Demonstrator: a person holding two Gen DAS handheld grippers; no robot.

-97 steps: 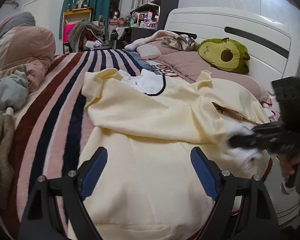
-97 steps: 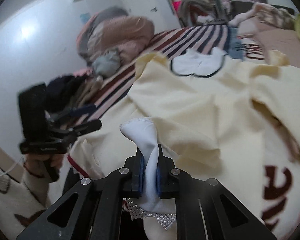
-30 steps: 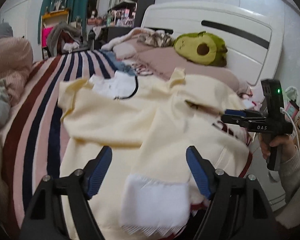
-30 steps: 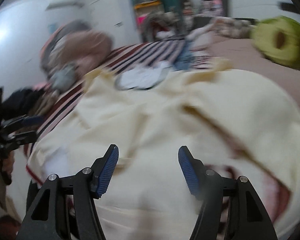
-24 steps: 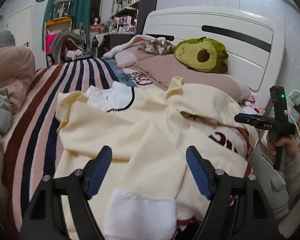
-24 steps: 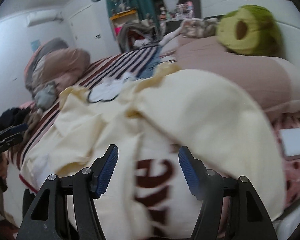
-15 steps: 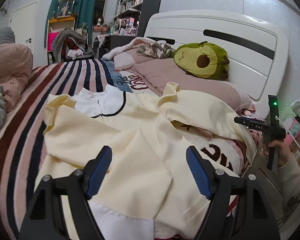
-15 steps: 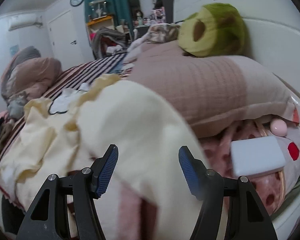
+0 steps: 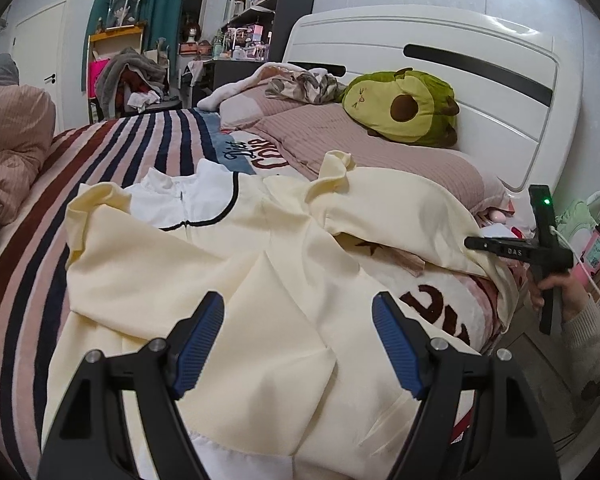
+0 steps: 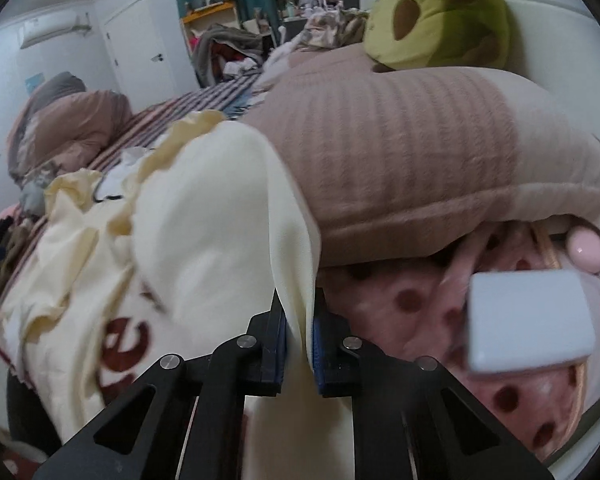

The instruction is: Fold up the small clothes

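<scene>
A cream-yellow garment [image 9: 220, 260] with a white, black-trimmed collar [image 9: 180, 204] lies spread and rumpled on the bed. My left gripper [image 9: 298, 304] hovers just above its near part, open, with nothing between the blue pads. My right gripper [image 10: 300, 312] has its jaws closing on a hanging fold of the cream garment [image 10: 204, 220] beside the pillow, and the pads press on the cloth. In the left wrist view the right gripper [image 9: 474, 244] sits at the garment's right edge, held by a person's hand [image 9: 560, 288].
A brown ribbed pillow [image 10: 400, 160] with an avocado plush [image 9: 404, 108] lies against the white headboard [image 9: 440, 40]. The striped blanket [image 9: 112, 148] covers the bed's left. A white box [image 10: 528, 320] rests on pink dotted fabric at the right. Piled bedding sits far left.
My right gripper swung right across the garment to its edge by the pillow and went from open to shut on the cream fabric. The left gripper drifted sideways, still open.
</scene>
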